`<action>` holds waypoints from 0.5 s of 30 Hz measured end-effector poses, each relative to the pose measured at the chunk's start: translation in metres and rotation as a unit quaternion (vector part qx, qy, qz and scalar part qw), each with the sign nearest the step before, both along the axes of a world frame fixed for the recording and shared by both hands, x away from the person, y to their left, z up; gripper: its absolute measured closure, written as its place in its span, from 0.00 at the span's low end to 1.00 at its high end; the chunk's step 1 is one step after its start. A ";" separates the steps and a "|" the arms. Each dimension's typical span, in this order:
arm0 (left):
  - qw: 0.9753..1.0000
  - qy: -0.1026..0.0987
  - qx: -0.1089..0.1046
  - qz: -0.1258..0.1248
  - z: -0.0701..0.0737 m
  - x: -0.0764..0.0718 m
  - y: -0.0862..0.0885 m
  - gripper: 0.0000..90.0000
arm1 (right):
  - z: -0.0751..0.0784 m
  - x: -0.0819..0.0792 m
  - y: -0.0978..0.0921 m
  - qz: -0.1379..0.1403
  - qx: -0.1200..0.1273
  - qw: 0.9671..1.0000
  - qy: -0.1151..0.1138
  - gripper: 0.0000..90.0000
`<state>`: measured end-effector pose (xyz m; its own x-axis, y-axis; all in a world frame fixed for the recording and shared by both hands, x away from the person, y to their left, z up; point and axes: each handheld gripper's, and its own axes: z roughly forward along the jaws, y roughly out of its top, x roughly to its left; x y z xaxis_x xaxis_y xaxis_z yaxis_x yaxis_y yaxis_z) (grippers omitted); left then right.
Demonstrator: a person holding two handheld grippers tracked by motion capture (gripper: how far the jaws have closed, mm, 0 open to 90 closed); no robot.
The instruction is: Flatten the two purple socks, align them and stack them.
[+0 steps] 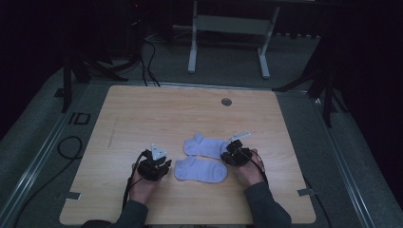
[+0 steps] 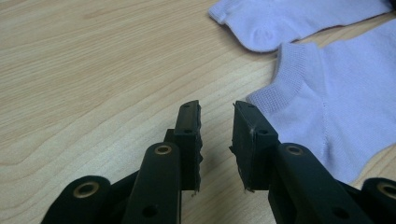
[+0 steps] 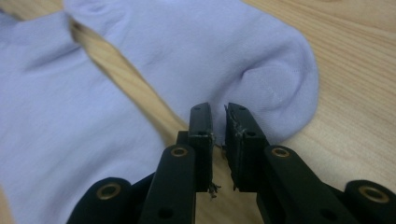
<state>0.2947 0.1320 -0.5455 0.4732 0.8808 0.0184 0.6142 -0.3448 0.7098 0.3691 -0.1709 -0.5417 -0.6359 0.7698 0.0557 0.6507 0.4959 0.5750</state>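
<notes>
While both socks lie flat mid-table, near sock [image 1: 201,170] & far sock [image 1: 205,145] just apart, nothing's paired yet. L gripper [image 1: 160,167] jaws released beside near sock's cuff; R gripper [image 1: 232,153] jaws slightly apart, empty, at far sock's toe.

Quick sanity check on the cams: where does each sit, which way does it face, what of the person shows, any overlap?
High view: above the person's side, looking forward and down on the light wooden table; both forearms, left gripper, right gripper.
Left gripper view: rides the left gripper, jaws apart, facing the nearer pale lilac ankle sock.
Right gripper view: rides the right gripper, narrow gap, over the farther pale lilac ankle sock.
Shared: all views show both socks.
</notes>
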 end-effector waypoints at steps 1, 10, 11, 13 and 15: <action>1.000 0.000 0.000 -0.001 0.000 0.000 -0.001 0.80 | 0.001 -0.001 0.000 0.002 0.002 1.000 -0.004 0.87; 1.000 0.001 -0.002 -0.015 -0.001 -0.003 -0.008 0.80 | 0.019 0.012 0.041 0.064 0.008 0.997 -0.046 0.81; 1.000 0.000 -0.004 -0.017 -0.002 -0.003 -0.010 0.82 | 0.020 0.014 0.048 0.074 0.004 0.996 -0.049 0.80; 1.000 0.001 -0.006 -0.024 -0.003 -0.004 -0.013 0.87 | 0.020 0.019 0.060 0.091 -0.003 0.994 -0.056 0.77; 0.999 0.001 -0.008 -0.033 -0.003 -0.006 -0.017 0.91 | 0.019 0.023 0.071 0.104 -0.010 0.993 -0.063 0.75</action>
<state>0.2890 0.1154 -0.5487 0.5296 0.8482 0.0029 0.5929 -0.3726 0.7139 0.3924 -0.1001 -0.5231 -0.7823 0.6211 -0.0477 0.4569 0.6242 0.6337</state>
